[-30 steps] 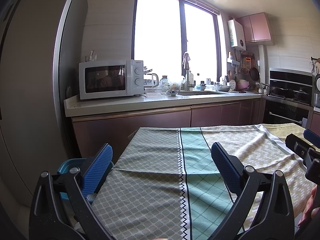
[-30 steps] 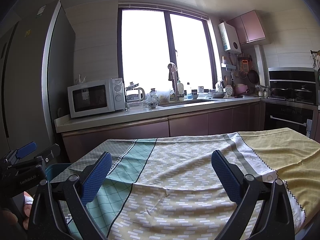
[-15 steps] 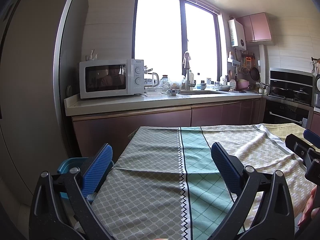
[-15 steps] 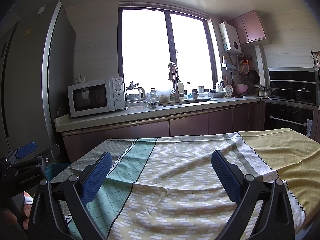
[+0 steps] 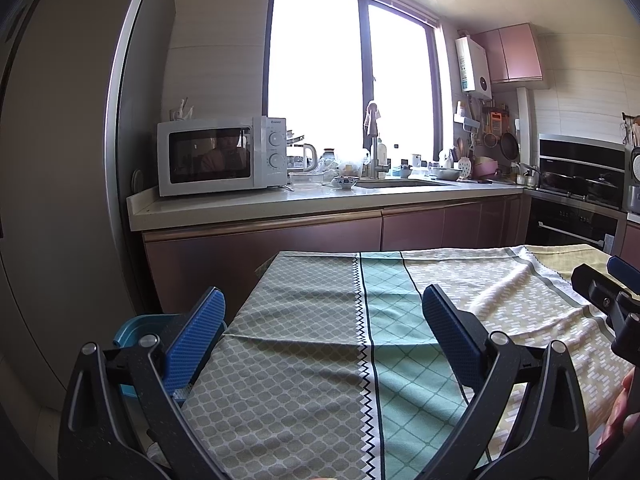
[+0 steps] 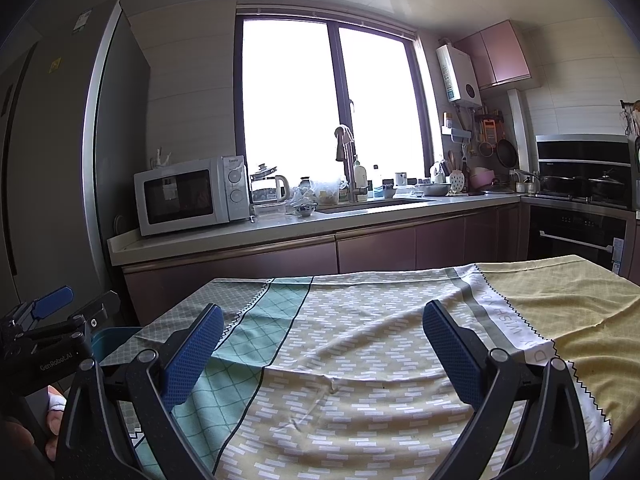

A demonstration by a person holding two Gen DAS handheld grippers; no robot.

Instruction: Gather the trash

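Observation:
My left gripper (image 5: pixel 322 300) stands open above the table's patterned cloth (image 5: pixel 308 276), with nothing between its blue pads. My right gripper (image 6: pixel 323 314) is also open and empty, over the yellow-and-white part of the cloth (image 6: pixel 360 300). Each gripper shows at the edge of the other's view: the right gripper (image 5: pixel 608 292) and the left gripper (image 6: pixel 44 332). A blue bin (image 5: pixel 132 330) sits low beside the table's left end, partly hidden behind my left fingers; the bin (image 6: pixel 108 340) also shows in the right wrist view. No trash shows on the cloth.
A counter (image 5: pixel 320 204) runs along the far wall with a white microwave (image 5: pixel 220 156), a kettle, bowls and a sink. A tall grey fridge (image 5: pixel 60 160) stands at the left. An oven and stove (image 6: pixel 580 200) fill the right corner.

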